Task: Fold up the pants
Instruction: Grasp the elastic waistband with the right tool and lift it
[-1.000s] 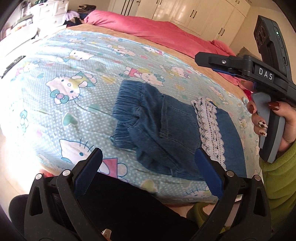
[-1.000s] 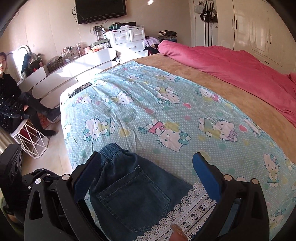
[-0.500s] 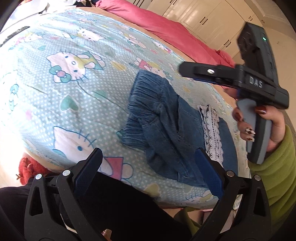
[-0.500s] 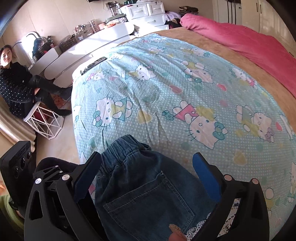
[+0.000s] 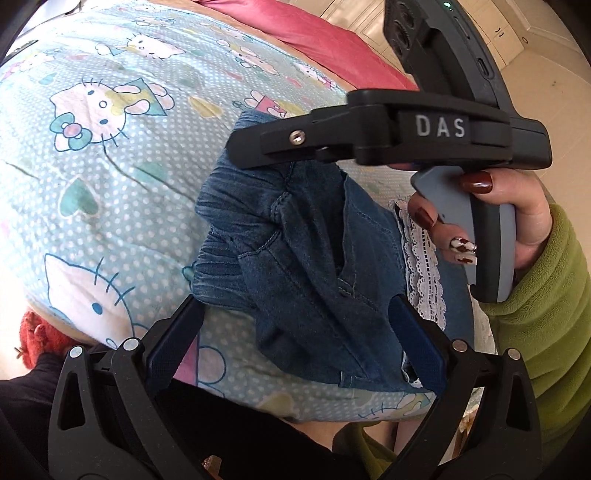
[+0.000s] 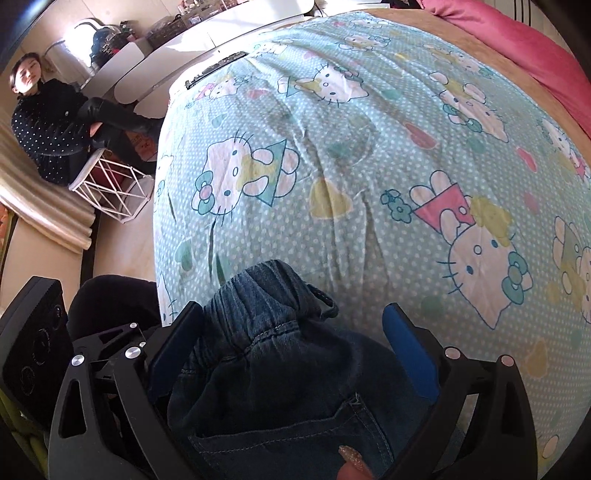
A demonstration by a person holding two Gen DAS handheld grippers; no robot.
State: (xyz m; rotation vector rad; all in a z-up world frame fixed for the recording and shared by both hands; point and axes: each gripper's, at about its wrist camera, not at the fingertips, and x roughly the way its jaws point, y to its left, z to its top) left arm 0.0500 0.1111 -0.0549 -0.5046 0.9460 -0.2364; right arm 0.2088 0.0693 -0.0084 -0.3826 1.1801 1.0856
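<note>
Hovering with blue pads spread wide and gripping nothing, the left tool and right tool are bracketing the folded denim pants near the bed's front edge, likely positioning for another fold. Both are sitting closer to the waistband than a second ago.

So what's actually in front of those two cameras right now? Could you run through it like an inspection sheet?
Surface: bed under a light blue cartoon-cat sheet.
Job's things: small blue denim pants with white lace trim, bunched, near the bed's edge.
Clutter: dark remote-like object at the far edge.
Tongs: left tongs open, low over the pants; right tongs open, astride the elastic waistband.
Cables: nothing seen.
Surroundings: pink quilt, seated person in black, white wire stool.
</note>
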